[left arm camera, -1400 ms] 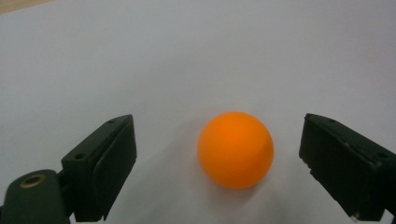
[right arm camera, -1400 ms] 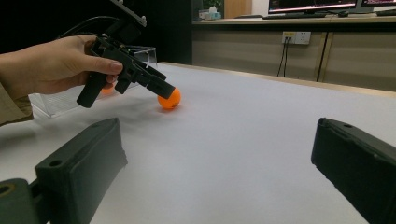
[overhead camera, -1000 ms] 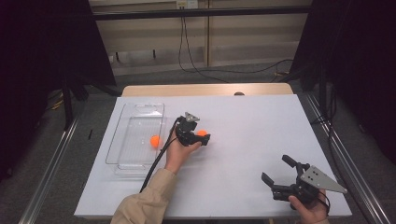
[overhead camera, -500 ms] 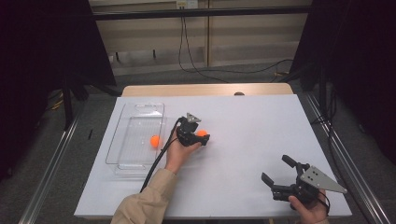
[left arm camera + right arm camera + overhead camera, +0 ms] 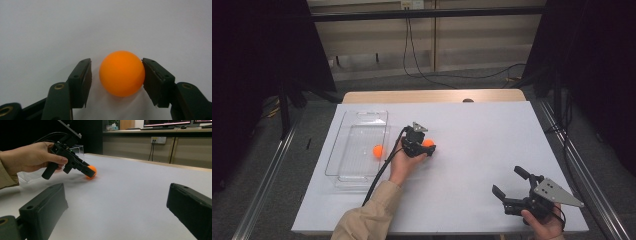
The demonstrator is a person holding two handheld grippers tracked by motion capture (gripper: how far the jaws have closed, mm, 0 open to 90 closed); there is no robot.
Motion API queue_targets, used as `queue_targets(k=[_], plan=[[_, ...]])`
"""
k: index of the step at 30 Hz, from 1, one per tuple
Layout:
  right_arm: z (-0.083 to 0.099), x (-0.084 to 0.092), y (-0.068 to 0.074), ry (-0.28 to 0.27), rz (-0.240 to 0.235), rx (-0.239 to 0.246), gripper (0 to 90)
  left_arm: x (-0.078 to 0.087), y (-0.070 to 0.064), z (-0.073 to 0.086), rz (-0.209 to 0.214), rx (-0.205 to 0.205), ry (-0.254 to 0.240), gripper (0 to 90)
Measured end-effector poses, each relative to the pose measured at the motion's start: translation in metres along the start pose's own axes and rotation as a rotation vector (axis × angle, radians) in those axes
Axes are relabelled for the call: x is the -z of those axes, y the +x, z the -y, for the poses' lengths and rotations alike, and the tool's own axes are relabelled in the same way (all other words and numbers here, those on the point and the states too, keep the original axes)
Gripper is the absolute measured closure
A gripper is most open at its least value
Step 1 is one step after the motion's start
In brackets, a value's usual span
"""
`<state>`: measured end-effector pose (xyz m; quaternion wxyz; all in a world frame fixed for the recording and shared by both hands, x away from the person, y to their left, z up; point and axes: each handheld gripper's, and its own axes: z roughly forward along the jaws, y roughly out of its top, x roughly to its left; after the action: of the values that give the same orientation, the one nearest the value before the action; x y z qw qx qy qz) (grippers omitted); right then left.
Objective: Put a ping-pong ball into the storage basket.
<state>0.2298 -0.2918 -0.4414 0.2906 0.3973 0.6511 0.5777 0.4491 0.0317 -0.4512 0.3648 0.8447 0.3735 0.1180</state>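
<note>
Clear tray (image 5: 357,150) at 9 o'clock, holding a second orange ball (image 5: 377,151) | left gripper (image 5: 426,150) at table centre, jaws just closing around orange ball (image 5: 122,73) on white table (image 5: 472,140); one pad touches, other just short | right gripper (image 5: 509,187) at 5 o'clock, wide open, empty.

On the table (image 5: 472,130), a tray (image 5: 357,145) lies at the left, with 1 ball (image 5: 377,151) inside it toward its right wall. Just right of the tray, the left gripper (image 5: 426,149) reaches down to a 2nd ball (image 5: 122,73) resting on the table surface; that ball sits between its 2 jaws. The right gripper (image 5: 509,187) is well apart, near the table's front right corner.
</note>
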Motion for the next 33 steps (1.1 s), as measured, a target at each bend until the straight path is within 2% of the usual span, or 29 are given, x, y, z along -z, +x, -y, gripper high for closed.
queue_targets(k=[9, 14, 33], plan=[[0.0, 0.0005, 0.0, 0.002, 0.002, 0.0, 2.2, -0.0004, -0.0006, 0.0, 0.01, 0.007, -0.005, 45.3], [0.0, 0.0006, 0.0, 0.001, 0.003, 0.002, 2.2, -0.0007, -0.001, 0.0002, 0.013, -0.002, -0.002, 48.6], [-0.0003, 0.0011, 0.0001, -0.001, 0.002, -0.003, 2.2, 0.0019, -0.0004, -0.0003, 0.037, 0.038, 0.024, 50.9]])
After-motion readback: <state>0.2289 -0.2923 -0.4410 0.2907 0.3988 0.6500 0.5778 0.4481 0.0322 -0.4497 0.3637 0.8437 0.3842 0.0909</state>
